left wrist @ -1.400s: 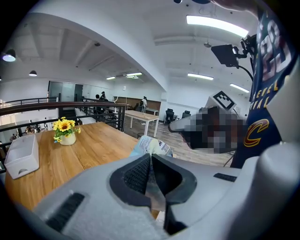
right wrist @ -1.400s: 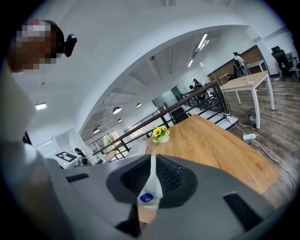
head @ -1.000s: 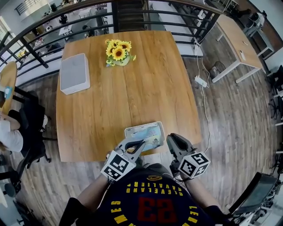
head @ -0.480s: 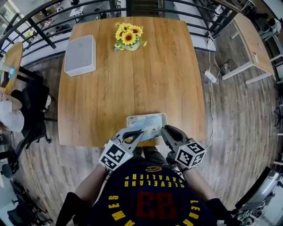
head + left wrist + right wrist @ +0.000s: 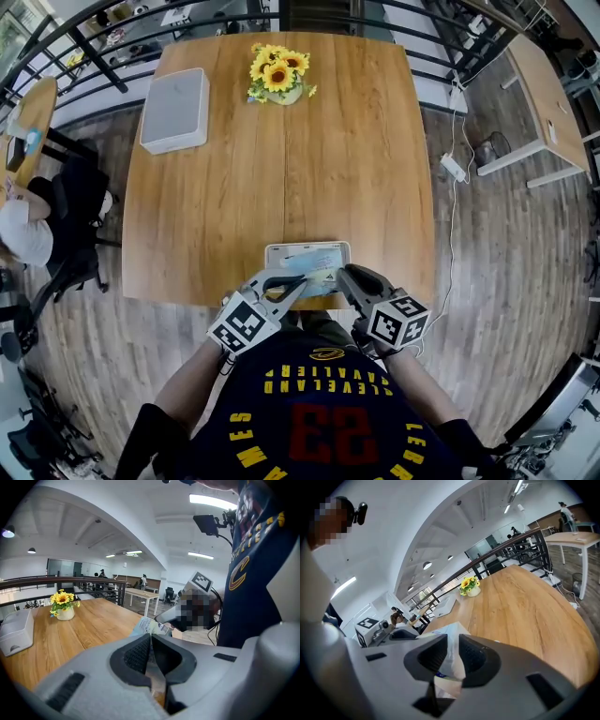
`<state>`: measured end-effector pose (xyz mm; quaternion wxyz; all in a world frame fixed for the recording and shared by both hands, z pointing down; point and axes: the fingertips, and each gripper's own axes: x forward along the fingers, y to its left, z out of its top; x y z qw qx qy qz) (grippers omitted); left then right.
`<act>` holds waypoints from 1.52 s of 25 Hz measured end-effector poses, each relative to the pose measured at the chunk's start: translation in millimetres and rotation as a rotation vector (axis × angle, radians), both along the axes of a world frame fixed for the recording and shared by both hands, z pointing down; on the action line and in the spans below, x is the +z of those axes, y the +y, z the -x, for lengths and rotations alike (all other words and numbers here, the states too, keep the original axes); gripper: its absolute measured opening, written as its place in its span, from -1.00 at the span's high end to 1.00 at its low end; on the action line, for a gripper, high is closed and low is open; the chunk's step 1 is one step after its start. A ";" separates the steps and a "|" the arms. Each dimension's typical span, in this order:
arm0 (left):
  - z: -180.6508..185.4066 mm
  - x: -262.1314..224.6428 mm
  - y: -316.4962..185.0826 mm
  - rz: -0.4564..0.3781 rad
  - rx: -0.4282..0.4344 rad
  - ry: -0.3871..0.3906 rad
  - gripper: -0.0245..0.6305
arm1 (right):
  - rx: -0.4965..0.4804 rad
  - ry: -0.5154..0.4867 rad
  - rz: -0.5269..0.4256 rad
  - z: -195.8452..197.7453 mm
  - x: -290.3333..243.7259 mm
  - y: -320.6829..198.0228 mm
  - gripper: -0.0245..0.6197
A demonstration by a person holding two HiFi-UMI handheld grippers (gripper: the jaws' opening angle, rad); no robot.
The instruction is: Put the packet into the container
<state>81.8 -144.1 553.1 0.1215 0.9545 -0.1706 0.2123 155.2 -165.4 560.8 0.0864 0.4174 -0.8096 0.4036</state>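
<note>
packet: print too small for us to read; ends hidden within left claw and right claw.
container: we see only its rim; the packet covers much of the inside.

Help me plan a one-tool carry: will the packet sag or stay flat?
Probably floppy: the packet creases where the right tool pinches it, and the left tool holds its other end. Likely light, since edge pinches carry it by the container.

A vase of sunflowers is standing at the far edge of the wooden table, and a white box is lying near its far left corner. A power strip is lying right of the table, and a person is sitting left of it.
</note>
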 end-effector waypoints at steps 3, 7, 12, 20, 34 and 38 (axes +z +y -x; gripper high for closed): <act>-5.4 3.6 -1.2 -0.001 0.013 -0.010 0.88 | -0.005 0.007 0.025 -3.8 6.0 -1.2 0.68; -9.7 16.1 1.3 0.004 0.027 -0.041 0.88 | -0.015 0.018 0.068 -7.8 17.6 -0.8 0.77; -9.5 25.3 -0.9 0.019 0.023 -0.059 0.89 | -0.028 0.009 0.099 -8.5 26.1 -2.0 0.81; -9.3 46.4 -4.6 0.030 0.021 -0.108 0.88 | -0.042 0.051 0.147 -5.4 50.9 -4.2 0.82; -10.6 74.6 -10.5 0.054 0.048 -0.185 0.88 | -0.075 0.113 0.212 -2.9 83.2 -9.4 0.84; -9.3 82.4 -10.5 0.079 0.047 -0.219 0.88 | -0.079 0.138 0.227 -1.4 90.0 -8.5 0.84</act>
